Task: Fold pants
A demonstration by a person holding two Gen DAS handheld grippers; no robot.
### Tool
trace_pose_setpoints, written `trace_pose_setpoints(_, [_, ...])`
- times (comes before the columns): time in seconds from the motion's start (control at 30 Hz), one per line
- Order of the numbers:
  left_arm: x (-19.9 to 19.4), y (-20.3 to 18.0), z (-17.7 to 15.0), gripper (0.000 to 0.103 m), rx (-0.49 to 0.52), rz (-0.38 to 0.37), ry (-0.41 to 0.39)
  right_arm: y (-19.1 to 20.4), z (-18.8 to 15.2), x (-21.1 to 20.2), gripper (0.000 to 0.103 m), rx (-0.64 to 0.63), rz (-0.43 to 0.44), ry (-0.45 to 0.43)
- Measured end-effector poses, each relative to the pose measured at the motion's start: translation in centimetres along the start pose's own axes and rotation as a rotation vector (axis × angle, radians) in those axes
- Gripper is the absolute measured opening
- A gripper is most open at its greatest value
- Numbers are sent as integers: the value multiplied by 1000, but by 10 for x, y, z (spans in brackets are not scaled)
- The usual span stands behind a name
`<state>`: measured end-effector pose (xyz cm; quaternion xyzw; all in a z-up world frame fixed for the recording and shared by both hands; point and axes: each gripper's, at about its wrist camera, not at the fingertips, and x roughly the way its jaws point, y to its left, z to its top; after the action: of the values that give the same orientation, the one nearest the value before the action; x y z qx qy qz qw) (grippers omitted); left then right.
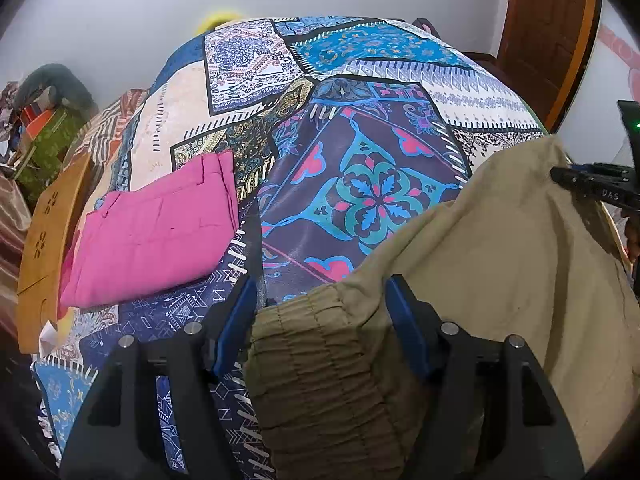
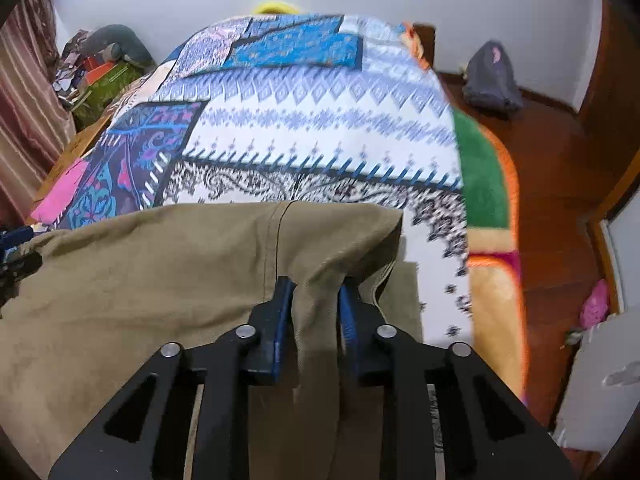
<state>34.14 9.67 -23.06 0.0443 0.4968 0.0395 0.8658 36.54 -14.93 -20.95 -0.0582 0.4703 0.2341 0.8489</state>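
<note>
Olive-khaki pants (image 1: 500, 264) lie on the near part of a patterned bedspread (image 1: 360, 184). My left gripper (image 1: 320, 312) stands open around the pants' gathered elastic waistband (image 1: 320, 360), its blue pads (image 1: 236, 320) apart on either side. My right gripper (image 2: 314, 312) is shut on a bunched fold of the pants (image 2: 180, 264) near a seam. The right gripper's black tip shows in the left wrist view (image 1: 592, 184) at the pants' far right edge.
Folded pink pants (image 1: 152, 232) lie on the bed's left side beside a wooden board (image 1: 48, 240). Clutter is piled at the far left (image 2: 104, 68). A green and orange blanket (image 2: 484, 184) edges the bed's right side, with wooden floor (image 2: 560, 184) and a dark bag (image 2: 492, 76) beyond.
</note>
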Motion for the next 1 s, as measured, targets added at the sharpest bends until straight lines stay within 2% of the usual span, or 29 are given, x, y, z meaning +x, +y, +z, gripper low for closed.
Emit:
trace_pose_setpoints(0.13, [-1, -1, 0, 67, 16, 12, -5, 3, 0, -21, 16, -32, -123, -42])
trace_pose_setpoints(0.17, [-1, -2, 0, 67, 18, 14, -6, 1, 0, -25, 16, -36, -168, -53])
trace_pose_setpoints(0.23, [-1, -2, -1, 67, 19, 16, -6, -7, -1, -31, 11, -58, -318, -75])
trace_pose_setpoints(0.27, [-1, -2, -1, 67, 17, 15, -6, -14, -1, -34, 11, -50, -327, -68])
trace_pose_setpoints(0.33, [-1, -2, -1, 67, 17, 14, -6, -17, 2, -36, 11, -25, -275, -49])
trace_pose_setpoints(0.5, [-1, -2, -1, 67, 13, 11, -6, -2, -3, -52, 11, -39, -115, -77])
trace_pose_setpoints(0.57, [-1, -2, -1, 68, 13, 11, -6, 6, -5, -44, 12, -21, -22, -53])
trace_pose_setpoints(0.63, [-1, -2, -1, 68, 11, 10, -6, 14, -8, -23, 12, -15, 21, 1])
trace_pose_setpoints(0.7, [0, -1, 0, 70, 7, 8, -5, 19, -15, 1, 12, -37, 16, 61])
trace_pose_setpoints(0.77, [2, 2, 1, 72, -2, 2, 0, 21, -21, 11, 12, -51, 2, 78])
trace_pose_setpoints(0.83, [3, 7, 3, 76, -13, -9, 8, 20, -17, 8, 12, -51, -26, 79])
trace_pose_setpoints(0.9, [2, 13, 6, 76, -27, -12, 9, 20, -15, -3, 13, -65, -75, 76])
trace_pose_setpoints(1.0, [-7, 22, 10, 76, -54, 4, -4, 25, -16, -27, 13, -93, -97, 53])
